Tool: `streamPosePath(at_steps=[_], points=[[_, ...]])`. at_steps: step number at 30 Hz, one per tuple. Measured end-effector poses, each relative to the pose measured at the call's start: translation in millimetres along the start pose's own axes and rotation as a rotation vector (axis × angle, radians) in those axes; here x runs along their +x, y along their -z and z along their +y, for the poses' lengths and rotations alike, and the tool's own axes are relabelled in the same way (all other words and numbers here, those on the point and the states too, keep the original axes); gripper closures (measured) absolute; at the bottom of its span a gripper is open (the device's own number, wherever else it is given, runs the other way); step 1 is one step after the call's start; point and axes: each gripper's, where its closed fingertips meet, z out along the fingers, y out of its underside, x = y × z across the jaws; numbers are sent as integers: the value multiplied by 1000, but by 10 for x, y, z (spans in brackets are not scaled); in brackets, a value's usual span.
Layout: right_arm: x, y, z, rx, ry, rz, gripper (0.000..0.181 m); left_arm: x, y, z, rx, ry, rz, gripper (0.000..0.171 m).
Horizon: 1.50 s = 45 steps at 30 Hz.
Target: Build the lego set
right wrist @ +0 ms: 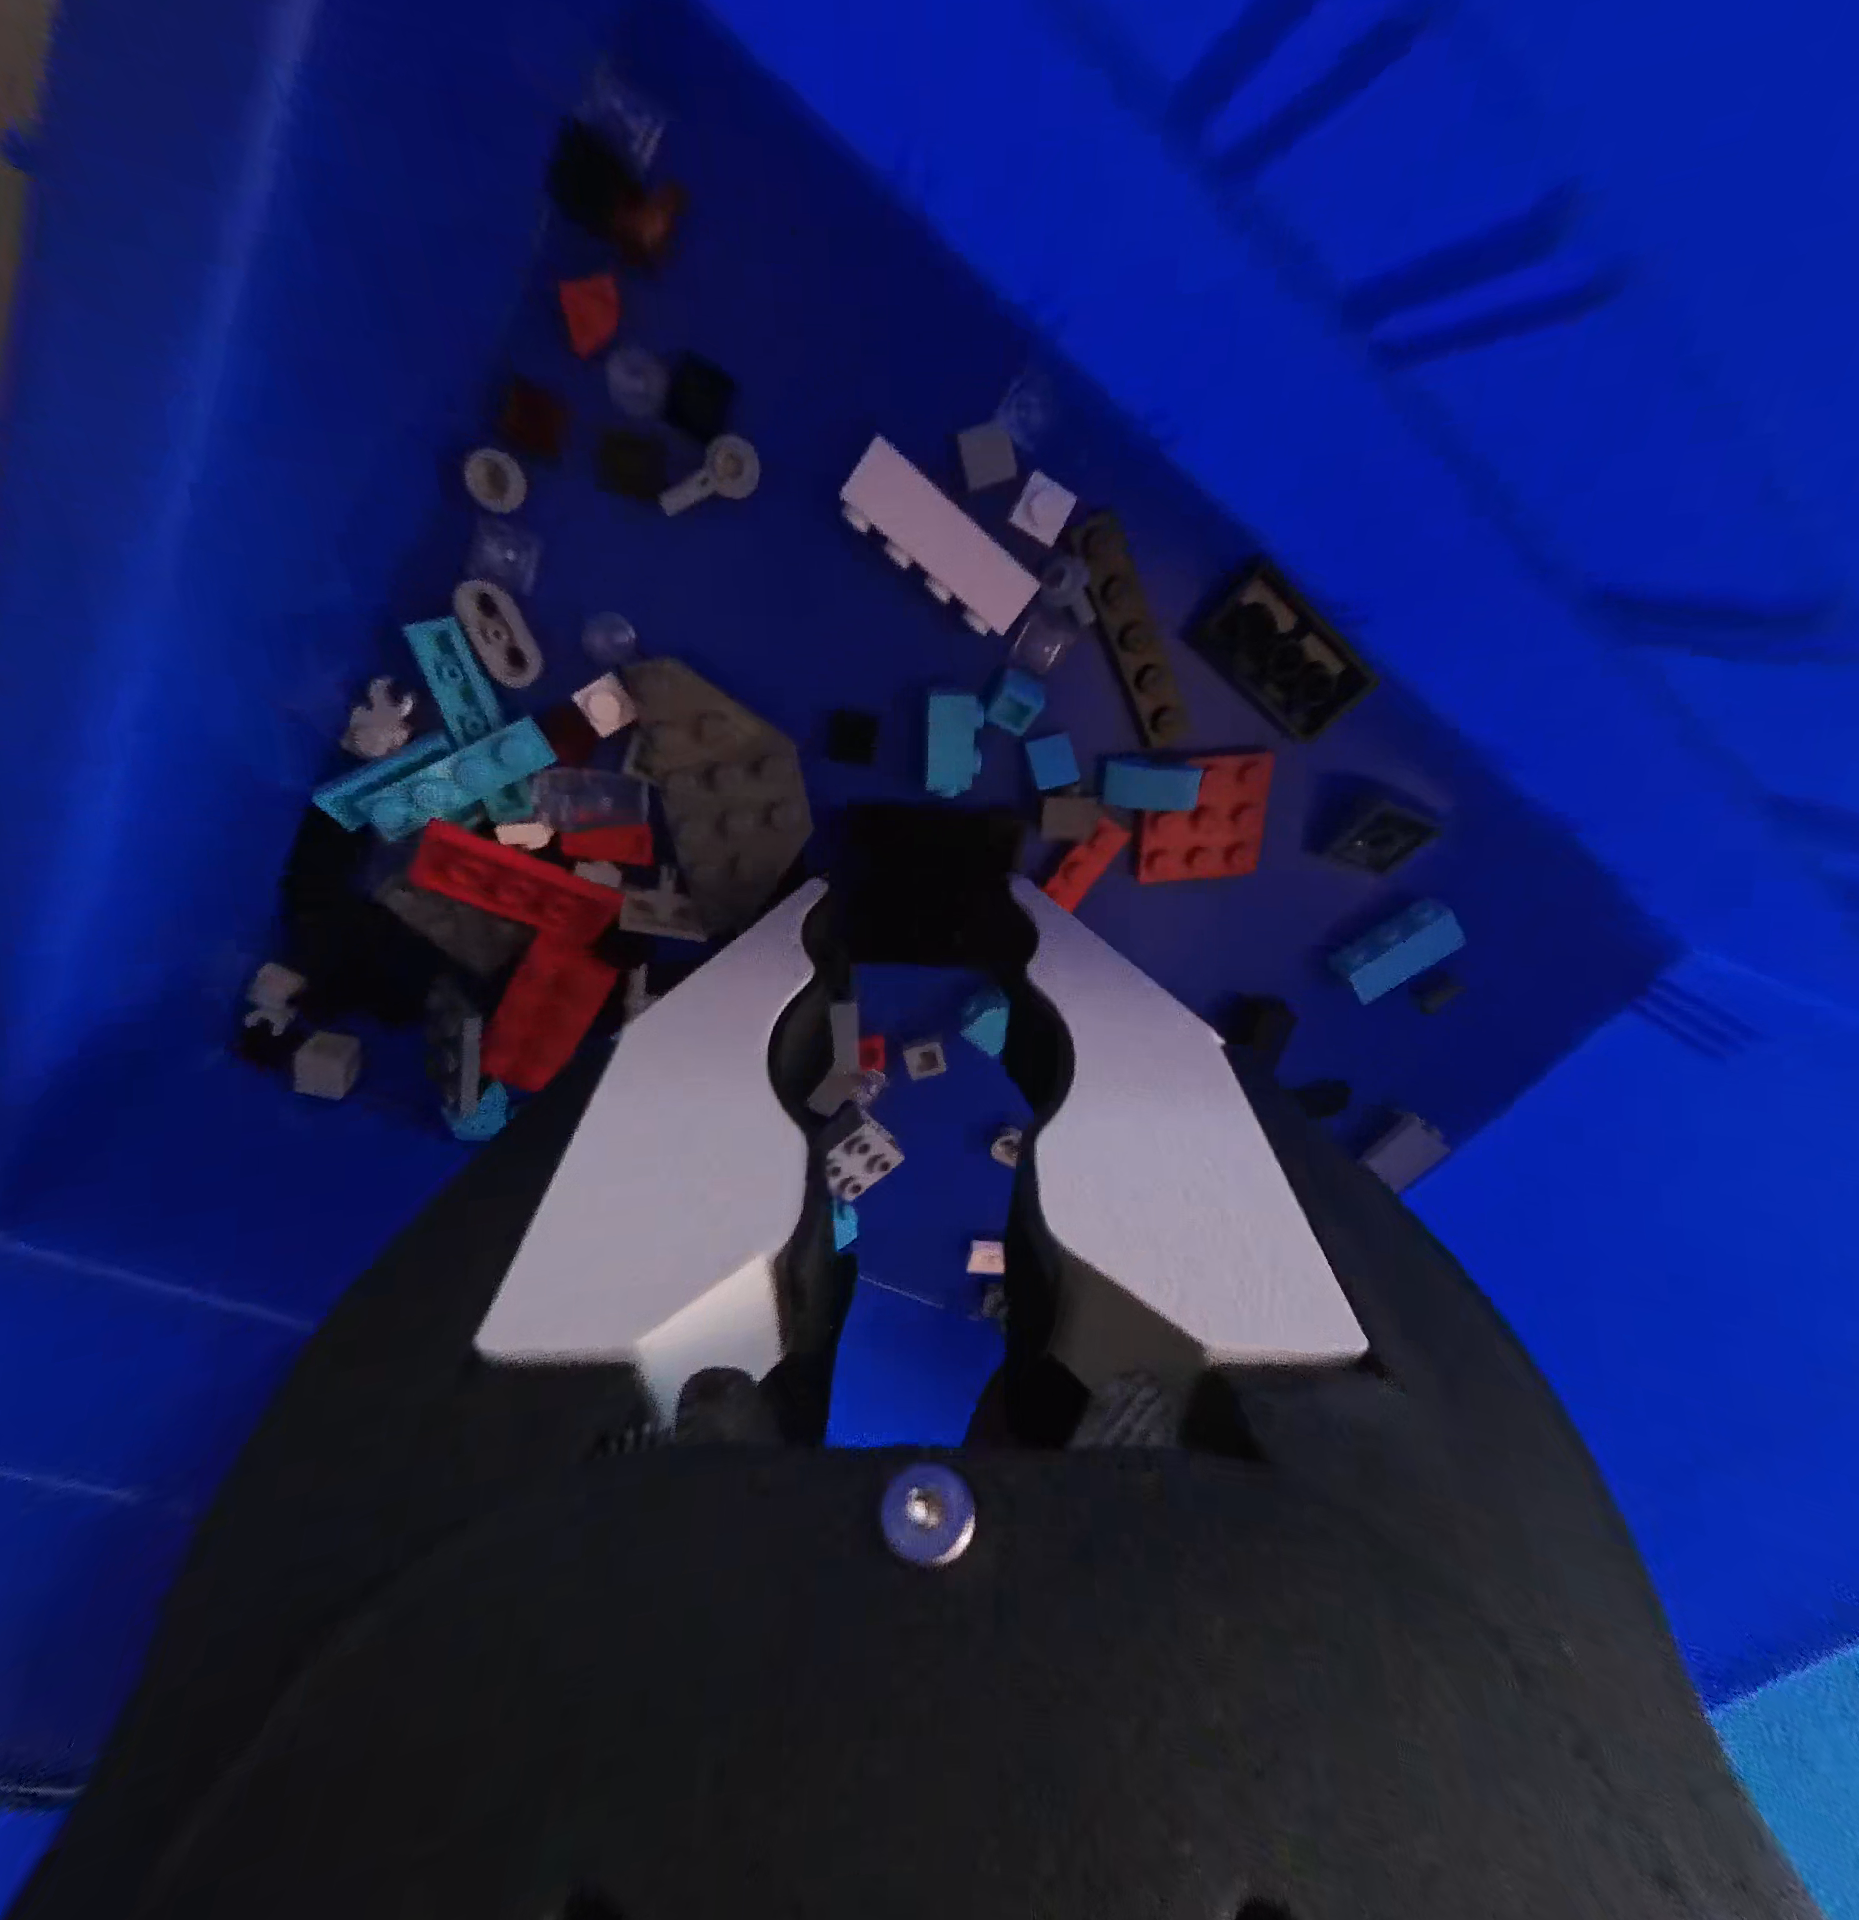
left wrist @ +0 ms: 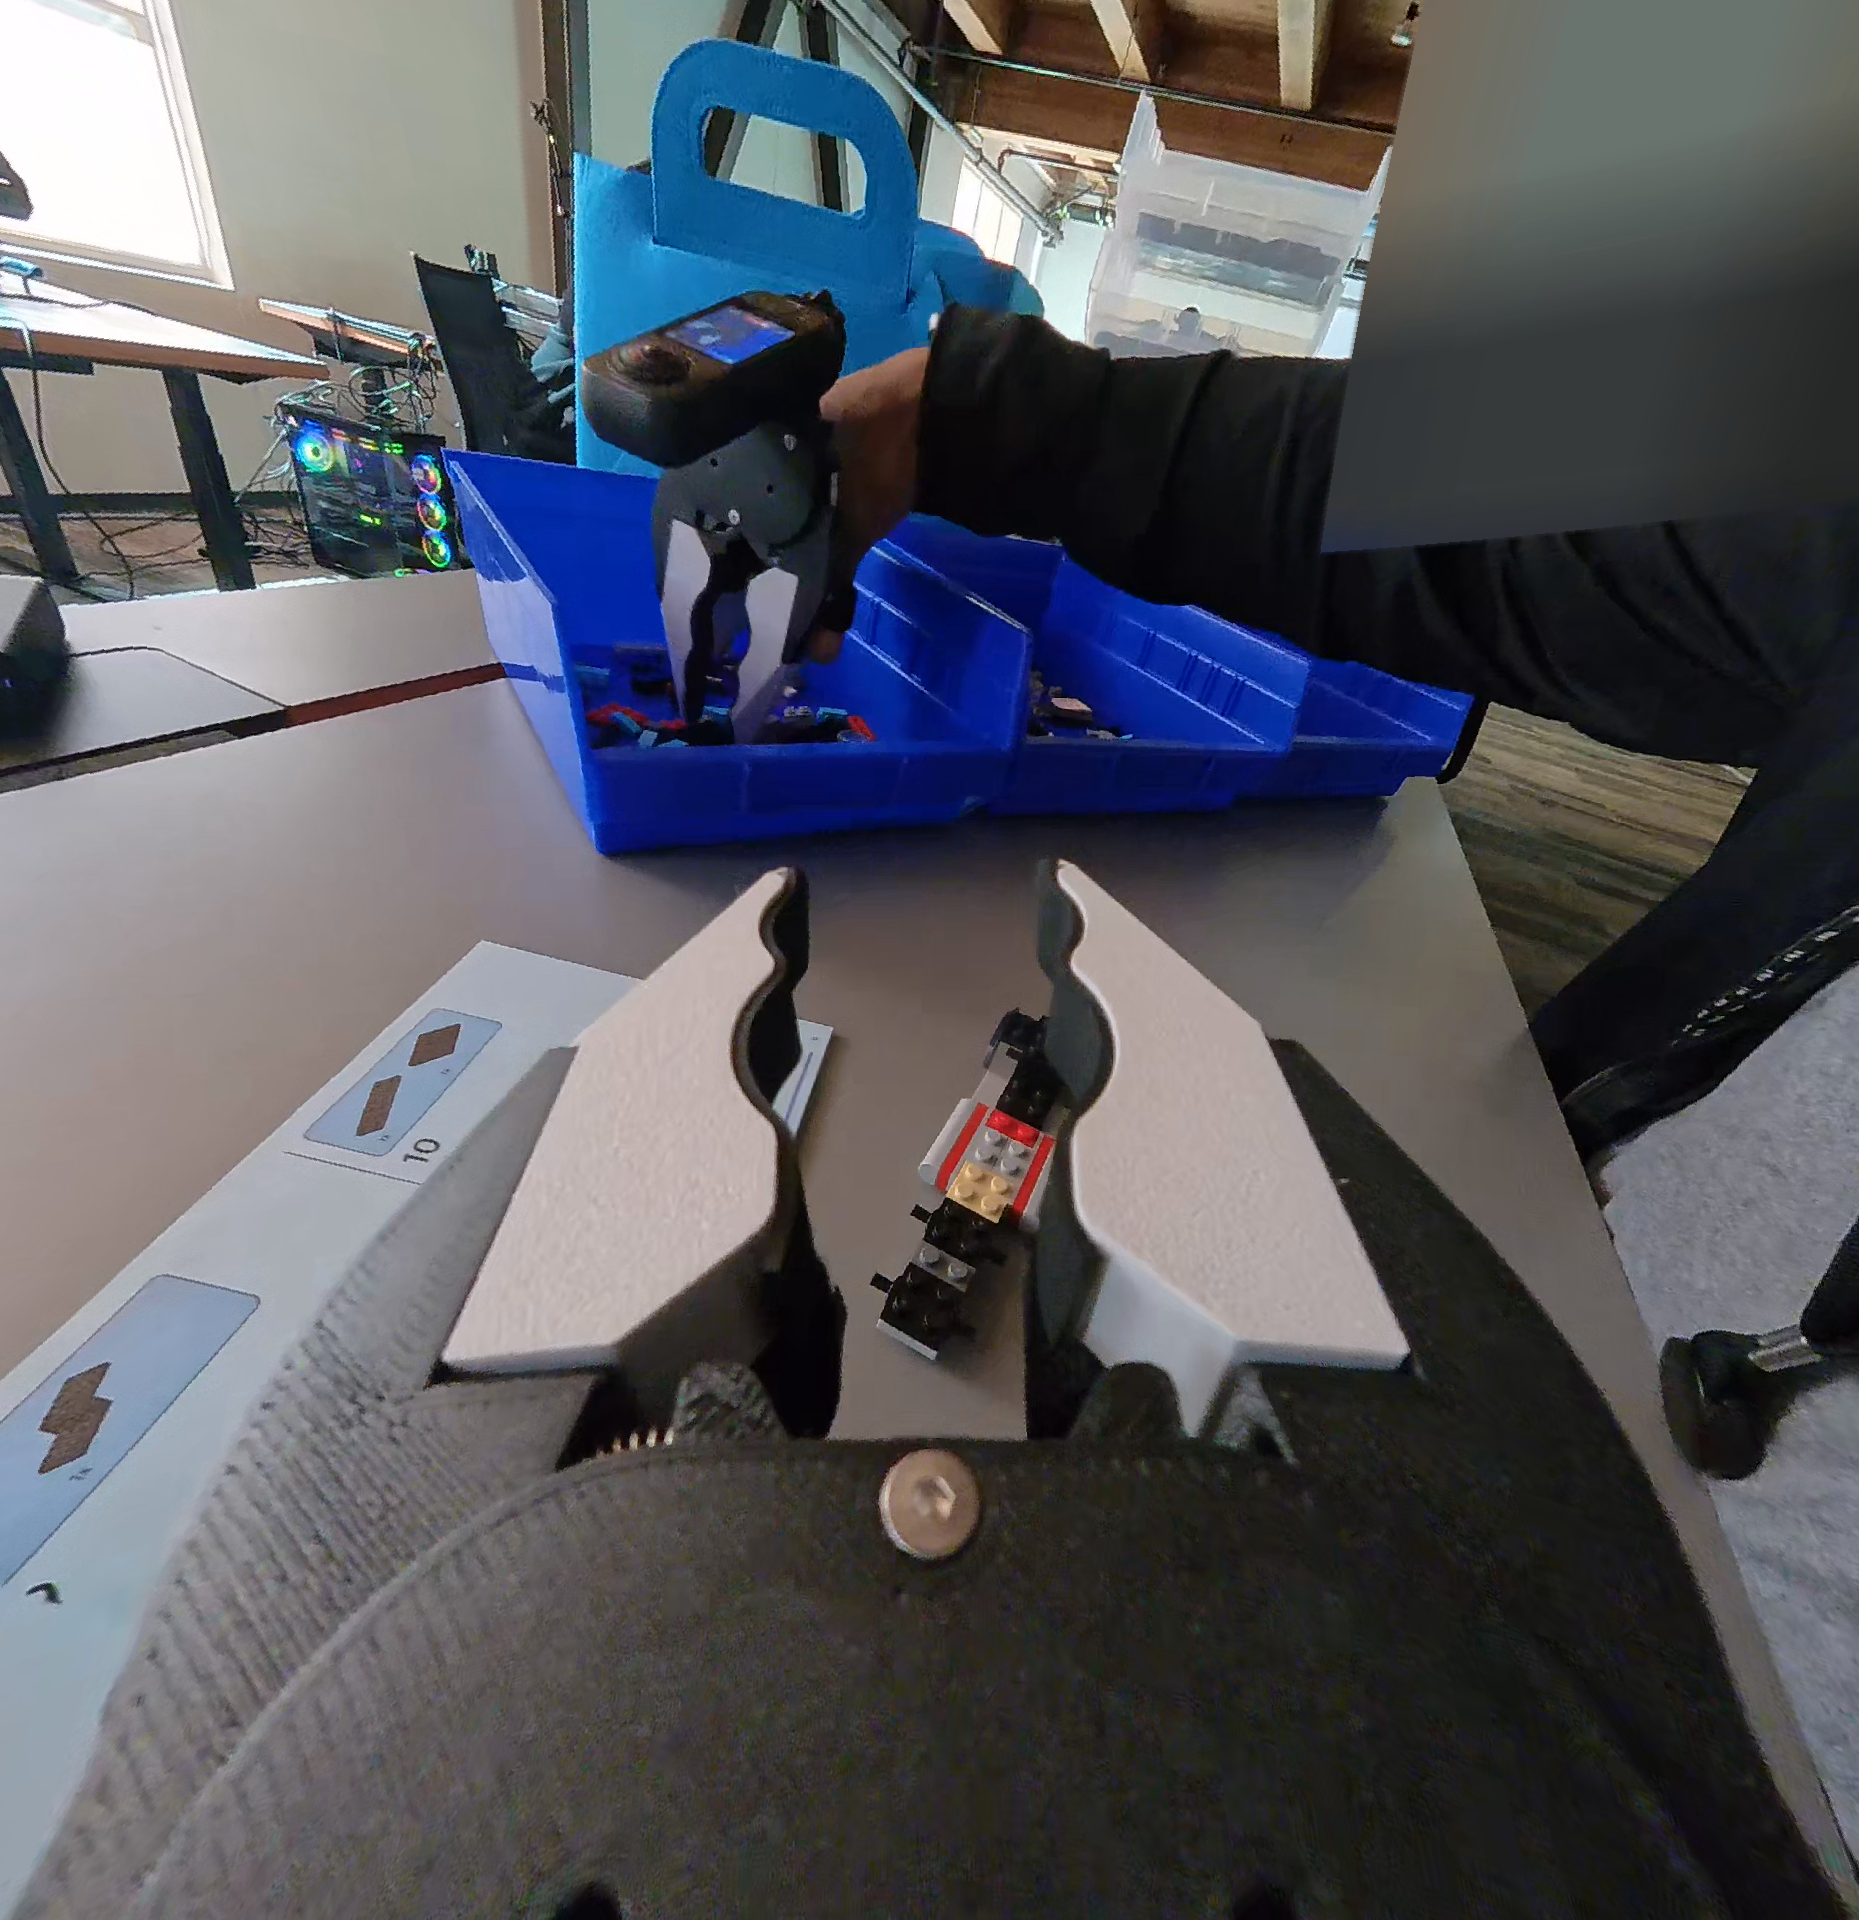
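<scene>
Grey tabletop [left wrist: 281, 883] under window light, desks and a lit computer case beyond the far edge. Near the front edge: half-built model [left wrist: 982, 1184], a long narrow body of black plates with a red, grey and tan midsection, flat on the tabletop, nothing like finished by the look of it. Straddled by left gripper [left wrist: 925, 894], fingers spread wide, right finger just beside or touching the model's side, nothing pinched. At the left edge: manual [left wrist: 229, 1195], open, partly hidden under the left finger.

Along the far edge: row of blue bins [left wrist: 800, 779]. Deep in the leftmost bin: right gripper [right wrist: 920, 899], pointed down at the floor, fingers partly apart, tips on either side of a black plate [right wrist: 930, 862]. Contact probable, grip not certain; wrist view a little blurred. Scattered round it on the bin floor: red plates [right wrist: 1205, 816], teal pieces [right wrist: 437, 779], a dark grey wedge plate [right wrist: 727, 790], a white brick [right wrist: 940, 545], many small bits.

Judgement on progress: early to middle. Core of the model joined; most loose parts unused in the bin. Current step: fetching the next piece. Left to do: close on the plate, lift clear, carry to the model, press on, then many more rounds.
</scene>
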Motion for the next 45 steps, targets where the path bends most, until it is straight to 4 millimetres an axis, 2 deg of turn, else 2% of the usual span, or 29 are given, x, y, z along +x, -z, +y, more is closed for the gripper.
streamPosePath(at_steps=[7, 11, 18, 23, 29, 33, 35, 38, 39, 42, 45], points=[[46, -1, -31, 7, -55, -21, 150, 61, -48, 47, -18, -2, 21, 128], [9, 15, -30, -7, -41, -11, 142, 77, -51, 44, -19, -9, 22, 128], [61, 77, -67, 18, -36, 29, 142, 100, -56, 45, -23, -22, 23, 128], [66, -2, -65, 15, -39, -5, 144, 121, -71, 60, -29, -26, 29, 128], [62, -8, -73, 39, -83, -53, 144, 127, -76, 60, -29, -22, 33, 128], [66, 50, -59, 31, -79, -1, 144, 133, -72, 48, -25, -24, 33, 128], [52, 213, -143, 89, -87, 58, 144, 130, -65, 36, -20, -20, 33, 128], [-108, 668, -442, 274, -109, 159, 144, 115, -48, 2, -3, -1, 33, 128], [-239, 857, -603, 371, -117, 172, 145, 114, -41, -17, 7, 10, 37, 128], [-822, 1399, -1175, 721, -139, 150, 145, 111, -33, -77, 45, 43, 45, 128], [-1302, 1711, -1616, 1071, -228, 126, 145, 158, -50, -142, 90, 50, 69, 128]])
